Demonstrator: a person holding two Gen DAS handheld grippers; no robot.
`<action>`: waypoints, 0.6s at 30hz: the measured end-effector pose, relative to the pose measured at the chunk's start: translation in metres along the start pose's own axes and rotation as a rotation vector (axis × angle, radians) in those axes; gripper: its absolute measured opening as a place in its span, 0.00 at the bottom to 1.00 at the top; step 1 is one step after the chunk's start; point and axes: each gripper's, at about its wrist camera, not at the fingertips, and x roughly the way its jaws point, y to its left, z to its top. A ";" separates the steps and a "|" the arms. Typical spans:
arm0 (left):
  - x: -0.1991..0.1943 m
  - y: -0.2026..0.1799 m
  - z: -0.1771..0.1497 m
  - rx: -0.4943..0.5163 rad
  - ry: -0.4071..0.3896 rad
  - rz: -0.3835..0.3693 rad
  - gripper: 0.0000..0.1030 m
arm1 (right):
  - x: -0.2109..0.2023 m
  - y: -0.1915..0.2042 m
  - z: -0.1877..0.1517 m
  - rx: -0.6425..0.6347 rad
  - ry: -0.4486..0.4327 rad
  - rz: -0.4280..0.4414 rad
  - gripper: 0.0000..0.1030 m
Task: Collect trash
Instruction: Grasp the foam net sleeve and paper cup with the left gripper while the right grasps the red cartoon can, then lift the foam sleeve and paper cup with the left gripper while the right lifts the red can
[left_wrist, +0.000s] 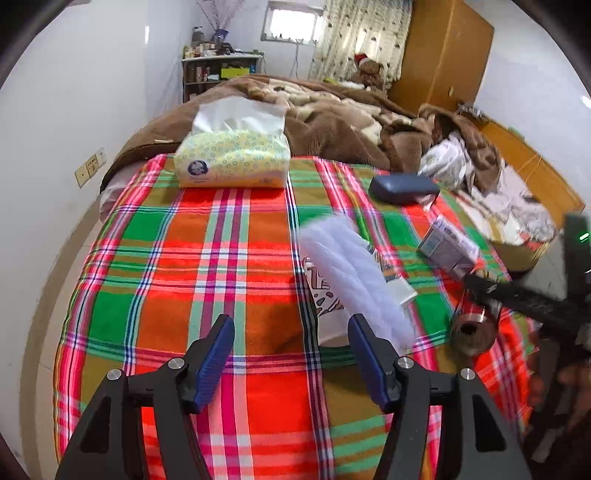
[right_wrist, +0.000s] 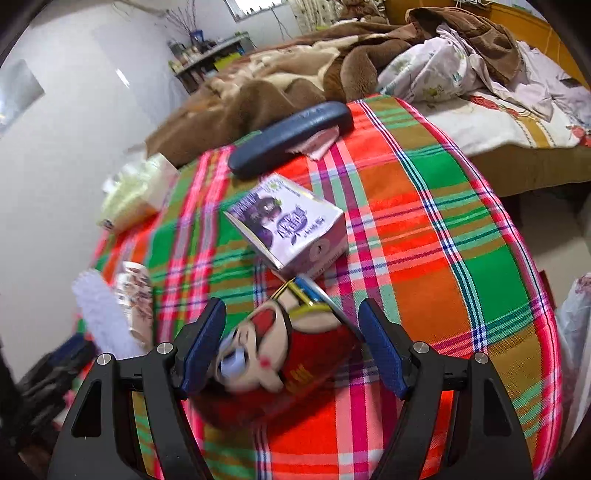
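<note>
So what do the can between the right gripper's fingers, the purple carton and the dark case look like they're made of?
Can: probably thin metal; glossy printed wall, and its shiny rimmed end shows in the left view.
Carton: likely coated paperboard, with sharp folded edges and a slight sheen.
Case: unclear; matte dark blue shell, plastic or leatherette.

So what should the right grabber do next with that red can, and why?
Probably squeeze shut. The red can lies on its side on the plaid cloth, already between the right gripper fingers. The jaws stand wide and don't seem to press it yet, so closing looks like the way to pick it up.
</note>
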 end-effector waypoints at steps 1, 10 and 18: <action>-0.004 0.000 0.001 -0.012 -0.013 -0.019 0.62 | 0.002 0.001 -0.001 -0.003 0.005 0.000 0.73; -0.006 -0.031 0.008 -0.032 -0.049 -0.093 0.62 | -0.006 0.000 -0.012 -0.051 -0.024 0.010 0.69; 0.013 -0.066 0.015 0.021 -0.048 -0.010 0.62 | -0.017 -0.001 -0.015 -0.154 -0.052 -0.027 0.60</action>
